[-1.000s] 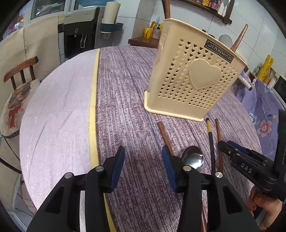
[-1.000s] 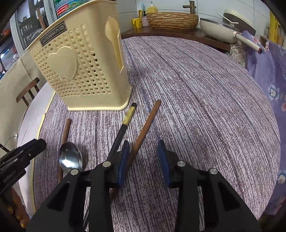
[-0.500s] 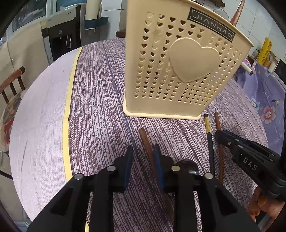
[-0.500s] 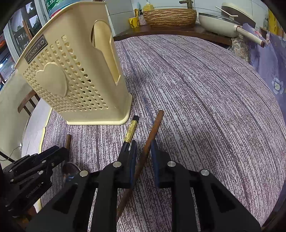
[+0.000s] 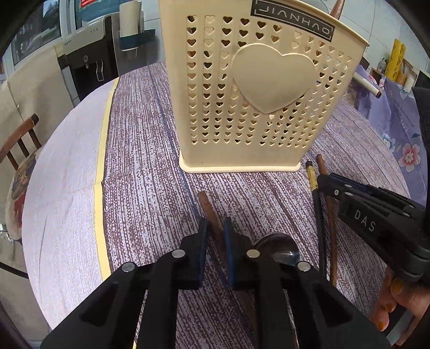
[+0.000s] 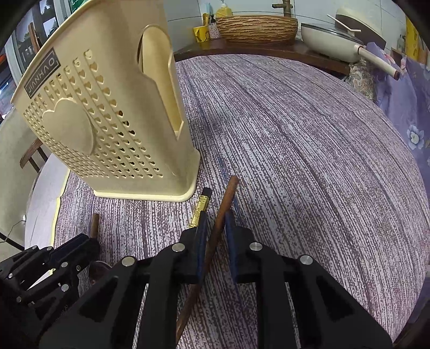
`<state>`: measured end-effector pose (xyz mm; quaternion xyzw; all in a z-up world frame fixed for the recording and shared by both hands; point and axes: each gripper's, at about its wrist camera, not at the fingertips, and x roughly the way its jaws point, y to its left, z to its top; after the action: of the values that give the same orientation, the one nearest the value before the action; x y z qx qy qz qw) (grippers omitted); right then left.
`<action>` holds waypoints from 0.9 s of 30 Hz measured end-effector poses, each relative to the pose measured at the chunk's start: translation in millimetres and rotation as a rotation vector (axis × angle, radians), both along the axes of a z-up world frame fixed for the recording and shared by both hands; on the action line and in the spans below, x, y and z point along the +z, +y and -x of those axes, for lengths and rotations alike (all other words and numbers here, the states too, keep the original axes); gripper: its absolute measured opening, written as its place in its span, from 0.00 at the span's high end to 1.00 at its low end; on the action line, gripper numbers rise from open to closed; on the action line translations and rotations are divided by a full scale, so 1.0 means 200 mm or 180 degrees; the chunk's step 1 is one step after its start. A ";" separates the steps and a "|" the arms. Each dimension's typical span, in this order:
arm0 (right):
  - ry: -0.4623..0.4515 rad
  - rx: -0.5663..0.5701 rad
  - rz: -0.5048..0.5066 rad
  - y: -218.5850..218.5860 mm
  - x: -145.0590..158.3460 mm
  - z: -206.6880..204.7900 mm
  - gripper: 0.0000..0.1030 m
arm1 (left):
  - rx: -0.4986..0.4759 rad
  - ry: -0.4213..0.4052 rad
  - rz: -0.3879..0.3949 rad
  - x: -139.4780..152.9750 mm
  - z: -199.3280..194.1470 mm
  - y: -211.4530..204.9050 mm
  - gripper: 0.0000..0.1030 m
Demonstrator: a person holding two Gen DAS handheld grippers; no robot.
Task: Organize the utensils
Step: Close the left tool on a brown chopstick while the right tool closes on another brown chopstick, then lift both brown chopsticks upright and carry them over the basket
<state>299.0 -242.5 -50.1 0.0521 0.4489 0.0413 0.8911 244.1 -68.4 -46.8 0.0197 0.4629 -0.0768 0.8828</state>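
Note:
A cream perforated utensil holder (image 5: 258, 88) with a heart stands on the purple-striped table; it also shows in the right wrist view (image 6: 107, 118). My left gripper (image 5: 215, 228) is shut on a brown chopstick (image 5: 207, 206) lying on the table, beside a metal spoon (image 5: 279, 247). My right gripper (image 6: 216, 222) is shut on another brown chopstick (image 6: 228, 193). A black chopstick with a gold band (image 6: 200, 209) lies just left of it. A brown utensil handle (image 5: 337, 8) pokes out of the holder.
A wooden chair (image 5: 21, 139) stands left of the table. A water dispenser (image 5: 88, 59) is behind. A wicker basket (image 6: 255, 26) and a white pan (image 6: 338, 40) sit on a counter at the back. Floral cloth (image 5: 403, 128) lies at the right.
Both grippers moved forward over the chopsticks and closed: the left onto the brown chopstick by the spoon, the right onto the brown chopstick beside the black one.

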 end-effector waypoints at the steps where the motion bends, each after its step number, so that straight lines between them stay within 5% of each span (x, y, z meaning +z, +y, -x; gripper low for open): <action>1: -0.0007 0.0000 0.0029 0.01 0.00 0.00 0.87 | 0.0002 -0.0008 -0.0007 0.00 0.00 0.00 0.88; 27: -0.0033 0.0062 -0.0232 -0.06 -0.01 0.01 0.92 | 0.0022 -0.0030 0.0080 0.01 -0.01 0.05 0.91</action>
<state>297.6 -255.0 -52.2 0.0799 0.4430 0.0666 0.8905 246.5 -58.1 -43.9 0.0073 0.4578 -0.0794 0.8855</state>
